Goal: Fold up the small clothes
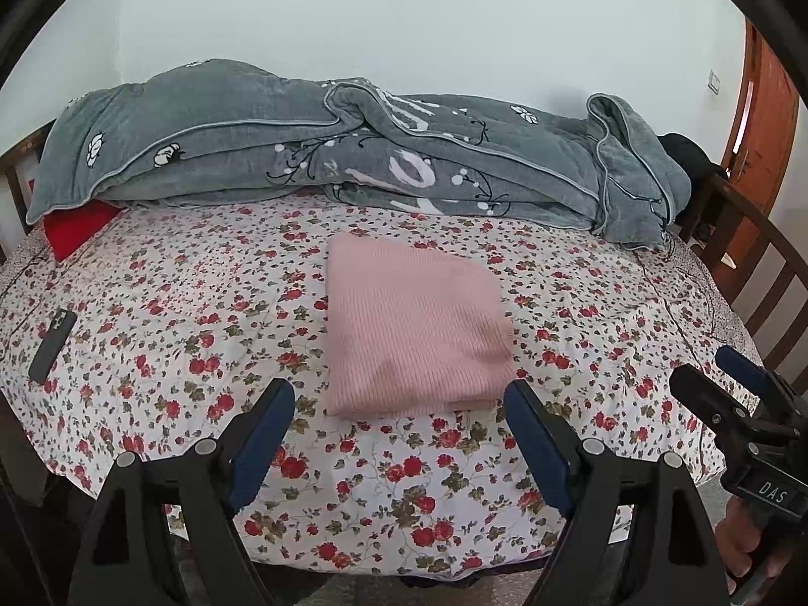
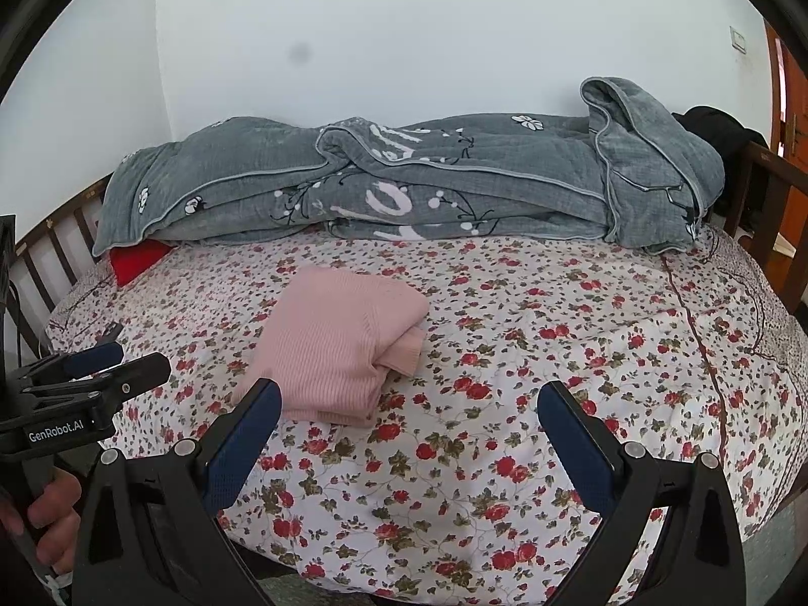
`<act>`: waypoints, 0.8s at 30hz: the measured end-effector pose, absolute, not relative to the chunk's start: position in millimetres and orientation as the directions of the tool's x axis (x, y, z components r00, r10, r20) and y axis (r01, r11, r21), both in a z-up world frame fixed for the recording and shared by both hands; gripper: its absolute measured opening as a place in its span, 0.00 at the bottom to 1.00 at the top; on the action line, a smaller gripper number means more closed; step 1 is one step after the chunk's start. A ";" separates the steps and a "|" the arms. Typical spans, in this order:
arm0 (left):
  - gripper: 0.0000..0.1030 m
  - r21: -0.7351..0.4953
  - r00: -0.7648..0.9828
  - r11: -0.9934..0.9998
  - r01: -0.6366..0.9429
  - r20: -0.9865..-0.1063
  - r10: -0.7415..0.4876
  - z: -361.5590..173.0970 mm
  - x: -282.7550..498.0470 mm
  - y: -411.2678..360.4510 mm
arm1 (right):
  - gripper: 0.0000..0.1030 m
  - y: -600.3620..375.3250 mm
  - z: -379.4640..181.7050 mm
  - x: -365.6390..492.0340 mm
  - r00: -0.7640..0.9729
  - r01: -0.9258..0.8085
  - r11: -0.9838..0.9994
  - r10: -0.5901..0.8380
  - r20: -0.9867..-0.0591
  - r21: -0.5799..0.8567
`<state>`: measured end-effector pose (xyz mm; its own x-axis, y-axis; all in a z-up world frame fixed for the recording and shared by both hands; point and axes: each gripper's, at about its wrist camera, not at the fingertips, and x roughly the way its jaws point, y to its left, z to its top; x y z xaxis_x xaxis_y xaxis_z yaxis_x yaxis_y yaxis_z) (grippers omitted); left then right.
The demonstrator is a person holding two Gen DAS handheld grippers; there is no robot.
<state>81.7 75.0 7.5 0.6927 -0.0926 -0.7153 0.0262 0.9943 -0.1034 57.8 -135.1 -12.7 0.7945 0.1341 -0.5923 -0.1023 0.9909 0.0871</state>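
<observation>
— While the pink ribbed knit sweater (image 1: 414, 328) lies folded into a soft rectangle near the middle of the bed, what is it lying on?

— On a floral bedsheet (image 1: 202, 303), white cotton-looking cloth printed with small red roses. Along the far edge of the bed runs a bunched grey quilt (image 1: 353, 151), plush, with piped seams and white flower prints. A red cushion (image 1: 76, 227) peeks out beneath the quilt at the far left corner.

— And the jaws?

— The left gripper (image 1: 399, 404) has its jaws spread wide, nothing between the blue pads; the sweater's near edge lies just beyond their tips. The right gripper (image 2: 409, 399) is spread just as wide over bare sheet, with the sweater just off its left finger.

— Does one view give more than the other?

— The left wrist view shows a dark phone (image 1: 53, 346) flat near the left edge of the bed. The right wrist view shows the sweater's right side, where stacked layers and a ribbed hem stick out of the fold. Each view catches the other gripper at its margin, with a hand on the handle.

— Room to move?

— The near half of the bed and its whole right side are open sheet, up to a wooden rail (image 1: 767, 262) along the right edge.
</observation>
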 end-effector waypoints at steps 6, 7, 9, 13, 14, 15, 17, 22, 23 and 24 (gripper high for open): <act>0.82 -0.104 0.693 0.994 0.026 -0.715 -0.093 8.1 81.3 75.0 | 0.97 -135.0 -11.6 56.4 0.796 -0.098 0.991 0.131 -0.590 0.088; 0.82 -0.106 0.694 0.994 0.026 -0.714 -0.094 8.5 81.4 75.3 | 0.97 -134.2 -10.8 55.3 0.797 -0.095 0.991 0.129 -0.590 0.089; 0.82 -0.103 0.693 0.994 0.028 -0.715 -0.093 7.9 81.6 74.9 | 0.97 -134.2 -10.9 55.3 0.797 -0.095 0.992 0.129 -0.590 0.089; 0.82 -0.104 0.693 0.994 0.027 -0.715 -0.094 8.2 81.2 74.7 | 0.97 -132.6 -9.6 54.5 0.797 -0.093 0.992 0.129 -0.590 0.091; 0.82 -0.104 0.693 0.994 0.028 -0.714 -0.094 8.2 81.3 74.9 | 0.97 -132.2 -9.2 54.2 0.797 -0.093 0.992 0.129 -0.590 0.091; 0.82 -0.103 0.693 0.994 0.028 -0.714 -0.094 8.5 81.5 75.2 | 0.97 -132.4 -9.2 54.2 0.797 -0.093 0.991 0.129 -0.590 0.091; 0.82 -0.103 0.693 0.994 0.027 -0.715 -0.093 8.3 81.2 74.9 | 0.97 -132.1 -9.2 54.0 0.797 -0.091 0.991 0.129 -0.590 0.093; 0.82 -0.102 0.694 0.994 0.029 -0.714 -0.093 8.6 81.8 76.0 | 0.97 -129.5 -7.8 52.6 0.800 -0.091 0.992 0.126 -0.586 0.089; 0.82 -0.102 0.693 0.994 0.029 -0.714 -0.094 8.8 81.1 76.3 | 0.97 -127.2 -7.8 52.5 0.801 -0.089 0.992 0.123 -0.586 0.088; 0.82 -0.103 0.693 0.994 0.029 -0.714 -0.094 8.8 80.9 76.2 | 0.97 -126.1 -7.4 52.4 0.801 -0.090 0.992 0.124 -0.586 0.087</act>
